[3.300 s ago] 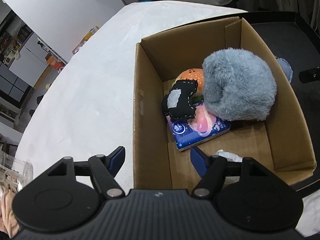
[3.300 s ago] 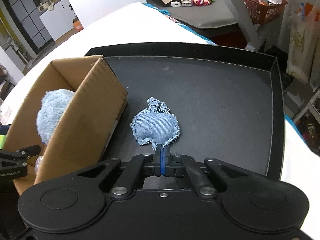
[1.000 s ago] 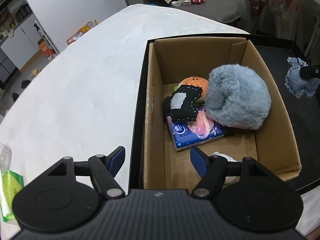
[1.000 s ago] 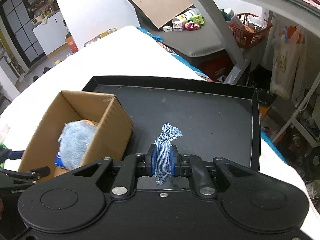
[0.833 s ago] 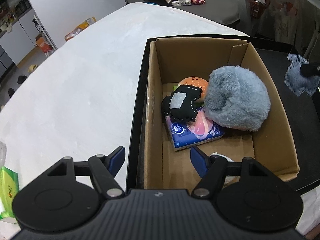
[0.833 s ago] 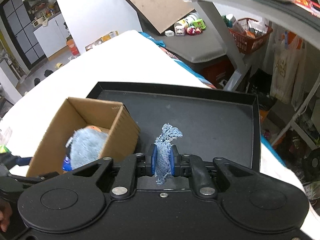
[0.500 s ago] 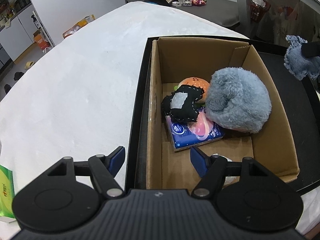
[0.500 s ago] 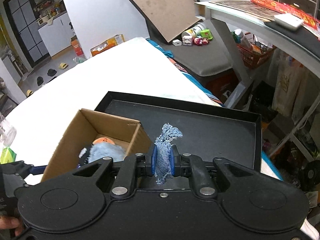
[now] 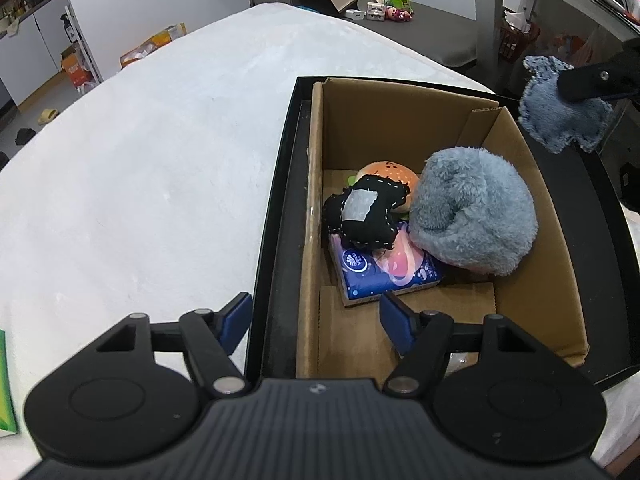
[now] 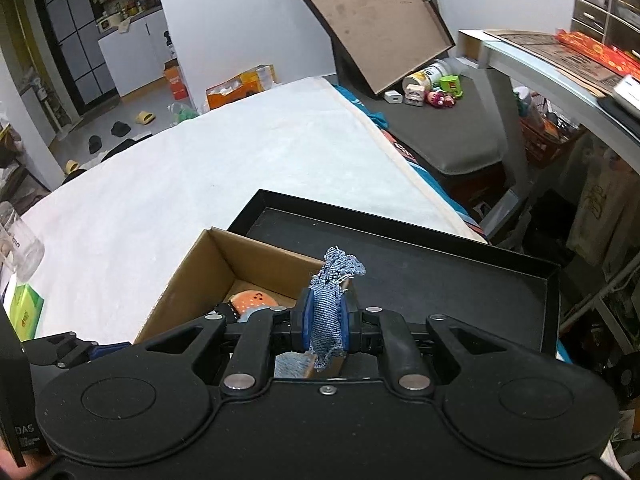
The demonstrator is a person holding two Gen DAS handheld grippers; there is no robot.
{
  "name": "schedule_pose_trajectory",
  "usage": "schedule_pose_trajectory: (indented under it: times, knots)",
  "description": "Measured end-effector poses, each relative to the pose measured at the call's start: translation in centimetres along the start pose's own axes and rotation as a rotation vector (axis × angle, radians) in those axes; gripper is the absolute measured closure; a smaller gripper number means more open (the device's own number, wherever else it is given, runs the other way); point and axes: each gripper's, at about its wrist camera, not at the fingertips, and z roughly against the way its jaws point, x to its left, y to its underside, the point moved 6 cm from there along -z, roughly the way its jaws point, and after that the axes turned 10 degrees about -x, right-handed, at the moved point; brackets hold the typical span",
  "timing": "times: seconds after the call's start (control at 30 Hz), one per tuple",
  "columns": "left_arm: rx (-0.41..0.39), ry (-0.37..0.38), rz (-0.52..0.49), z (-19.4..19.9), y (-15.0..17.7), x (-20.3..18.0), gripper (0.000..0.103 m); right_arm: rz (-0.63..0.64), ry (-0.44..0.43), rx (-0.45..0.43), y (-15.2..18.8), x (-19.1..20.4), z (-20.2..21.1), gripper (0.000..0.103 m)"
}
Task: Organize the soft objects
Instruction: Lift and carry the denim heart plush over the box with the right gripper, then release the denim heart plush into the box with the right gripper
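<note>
An open cardboard box (image 9: 404,116) stands in a black tray (image 9: 276,200). In it lie a fluffy grey-blue plush (image 9: 472,212), a black stitched pillow (image 9: 366,216), an orange burger plush (image 9: 386,170) and a blue tissue pack (image 9: 384,270). My right gripper (image 10: 325,326) is shut on a blue denim pouch (image 10: 328,312), held in the air above the box's right wall; the pouch also shows in the left wrist view (image 9: 560,118). My left gripper (image 9: 316,322) is open and empty, astride the box's near left wall.
The tray (image 10: 460,264) sits on a white cloth-covered table (image 9: 140,152). A green packet (image 10: 24,310) and a clear jar (image 10: 18,248) lie at the table's left edge. Shelves and clutter stand beyond the table at the right.
My right gripper picked the denim pouch off the tray floor, lifted it high and carried it left towards the box. My left gripper stayed open near the box.
</note>
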Motion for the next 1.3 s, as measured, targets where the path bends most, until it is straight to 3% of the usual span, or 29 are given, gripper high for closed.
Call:
schedule_pose_trajectory:
  times: [0.17,0.27,0.43,0.6,1.17,1.3]
  knots:
    - [0.004,0.012,0.014,-0.3,0.0,0.3,0.037,0.034,0.003,0.007,-0.4,0.9,-0.9,0.089]
    - [0.001,0.014,0.006,-0.2,0.1,0.2,0.044,0.074,0.003,0.015,-0.5,1.4,-1.6,0.089]
    - [0.006,0.008,-0.002,-0.4,0.2,0.1,0.076,0.179,-0.008,0.022,-0.8,2.8,-2.5,0.088]
    - [0.018,0.006,-0.004,-0.6,0.3,0.2,0.093,0.247,-0.032,0.027,-1.2,4.2,-3.3,0.087]
    - [-0.001,-0.017,-0.033,-0.2,0.4,0.0,0.094,0.215,-0.008,0.041,-0.2,2.8,-1.9,0.085]
    - [0.001,-0.021,-0.033,-0.1,0.4,0.0,0.094,0.180,0.005,0.034,-0.1,1.9,-0.5,0.075]
